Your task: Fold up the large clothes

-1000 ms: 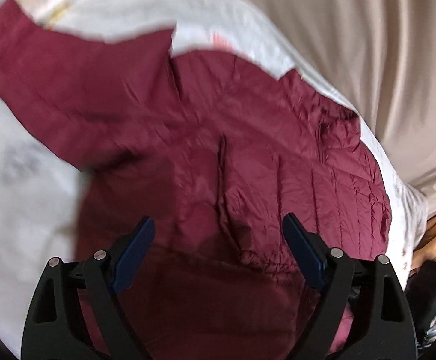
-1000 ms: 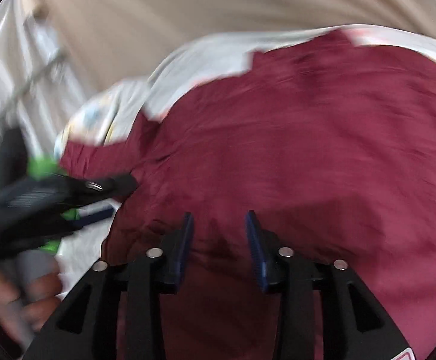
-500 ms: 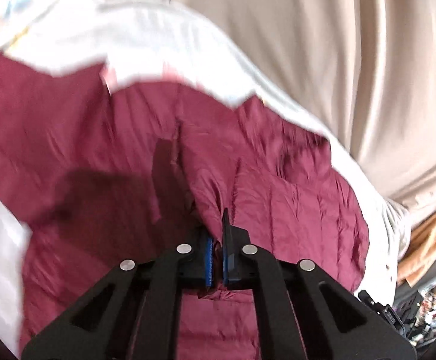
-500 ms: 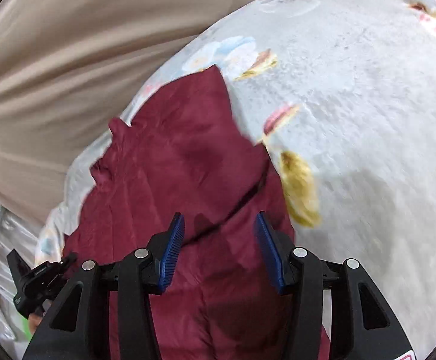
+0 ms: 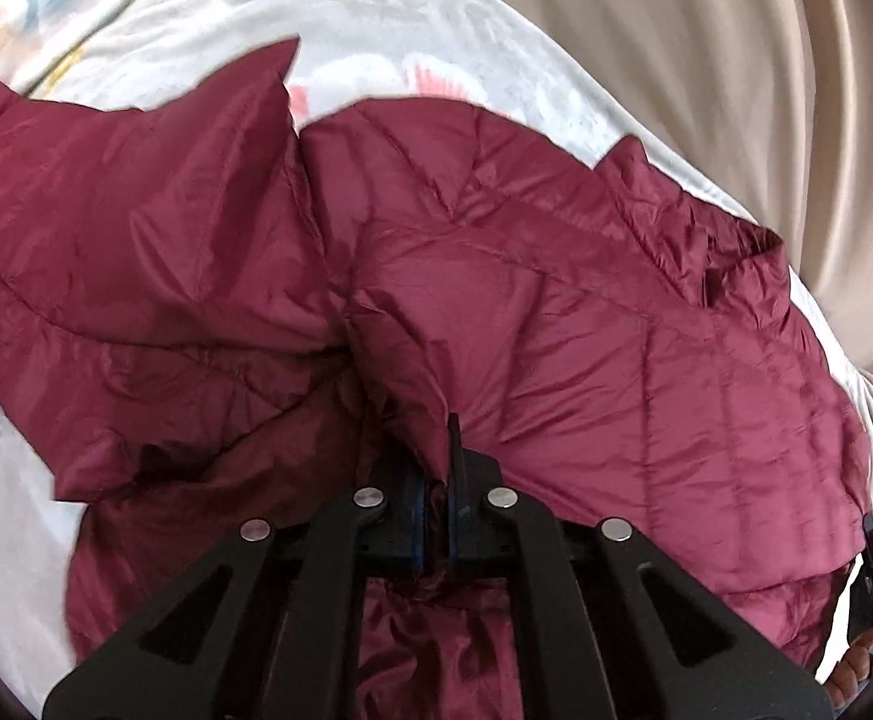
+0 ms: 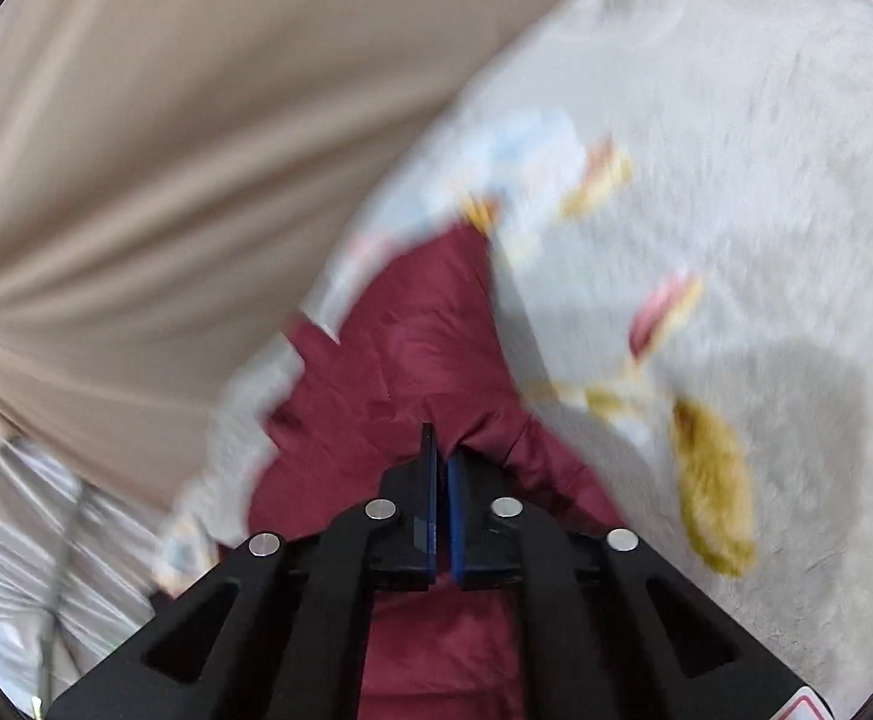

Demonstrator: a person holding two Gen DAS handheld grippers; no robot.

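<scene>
Maroon quilted jacket [image 5: 586,312] lies spread over a pale blanket [image 5: 376,18] with a faded flower print, beige curtain [image 5: 706,48] hanging behind. In the left wrist view the jacket fills most of the frame: one sleeve [image 5: 136,192] runs out toward the left, the stitched body panels bulge to the right, and a ridge of cloth rises between them toward the camera.

Left gripper [image 5: 436,480] — jaws pressed together on that ridge. A pinch of maroon fabric sits between the blue pads and puckers up around the tips; more of the jacket hangs below the gripper's black frame.

At the far right edge of the same view, a dark piece of gear and a bit of a hand [image 5: 862,660], too cut off to read further.

Right wrist view is motion-blurred. A narrower part of the jacket [image 6: 412,360] lies along the blanket [image 6: 736,120], pointing away from the camera, with the curtain [image 6: 166,120] at upper left and crinkled silvery-white material [image 6: 16,540] at lower left.

Right gripper [image 6: 442,456] — pads drawn close, only a thin slit showing between them. Maroon cloth bunches up against the right-hand tip and runs beneath the frame, but I cannot tell whether any fabric actually sits inside the slit. A grey shadow falls on the blanket to the right, beside a yellow-brown flower [image 6: 712,480] in the print.
</scene>
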